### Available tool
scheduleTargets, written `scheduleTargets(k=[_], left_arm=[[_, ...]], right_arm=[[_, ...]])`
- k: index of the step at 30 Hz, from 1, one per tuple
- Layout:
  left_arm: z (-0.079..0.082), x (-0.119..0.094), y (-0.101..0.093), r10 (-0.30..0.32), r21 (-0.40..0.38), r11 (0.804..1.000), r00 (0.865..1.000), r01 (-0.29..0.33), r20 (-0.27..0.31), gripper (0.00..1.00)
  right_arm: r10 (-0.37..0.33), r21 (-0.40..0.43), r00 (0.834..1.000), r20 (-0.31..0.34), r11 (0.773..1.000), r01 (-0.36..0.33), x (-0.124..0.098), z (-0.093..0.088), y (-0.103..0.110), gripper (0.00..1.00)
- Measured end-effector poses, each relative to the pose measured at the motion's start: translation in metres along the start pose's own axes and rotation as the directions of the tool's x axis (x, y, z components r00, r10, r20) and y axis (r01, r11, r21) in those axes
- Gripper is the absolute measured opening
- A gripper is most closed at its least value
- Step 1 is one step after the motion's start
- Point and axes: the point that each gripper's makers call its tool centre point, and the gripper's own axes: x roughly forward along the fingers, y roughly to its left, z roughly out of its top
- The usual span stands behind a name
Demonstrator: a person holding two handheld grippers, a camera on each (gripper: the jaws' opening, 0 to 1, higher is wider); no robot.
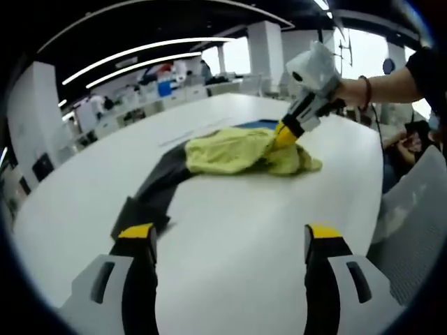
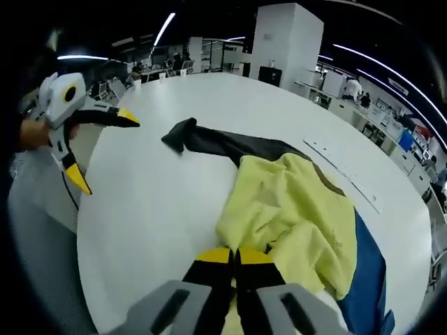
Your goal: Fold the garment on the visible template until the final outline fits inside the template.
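Long ceiling light strips [image 1: 140,59] and bright windows [image 1: 367,49] light the room evenly, the white table [image 1: 230,230] shows soft glare with faint shadows, and both fisheye views bend and blur slightly toward their edges.

The garment [image 2: 293,209] is yellow with a dark grey part [image 2: 223,143], bunched and creased, not folded flat. It lies on a white table [image 2: 140,209], the grey part stretched out long and narrow. Its yellow bulk partly covers a blue template [image 2: 367,272] under its far edge.
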Motion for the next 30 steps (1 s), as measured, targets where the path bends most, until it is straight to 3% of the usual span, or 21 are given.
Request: scheduleTargets(k=[4, 10, 18, 30], left_arm=[[-0.001, 0.001, -0.001, -0.006, 0.017, 1.0, 1.0, 0.006, -0.015, 0.81], [0.0, 0.004, -0.003, -0.026, 0.018, 0.999, 0.999, 0.027, -0.026, 0.77], [0.003, 0.015, -0.006, -0.052, 0.026, 0.998, 0.998, 0.053, -0.042, 0.73], [0.011, 0.027, -0.008, -0.073, 0.019, 0.997, 0.996, 0.074, -0.048, 0.62]], right_arm=[[-0.002, 0.073, 0.998, 0.06, 0.997, -0.003, -0.011, 0.015, -0.006, 0.0], [-0.035, 0.17, 0.993, 0.111, 0.985, 0.016, -0.022, 0.02, -0.025, 0.0], [-0.105, 0.337, 0.987, 0.124, 0.94, 0.057, -0.022, 0.005, -0.062, 0.0], [-0.129, 0.396, 0.99, 0.054, 0.913, 0.097, -0.004, -0.027, -0.075, 0.0]])
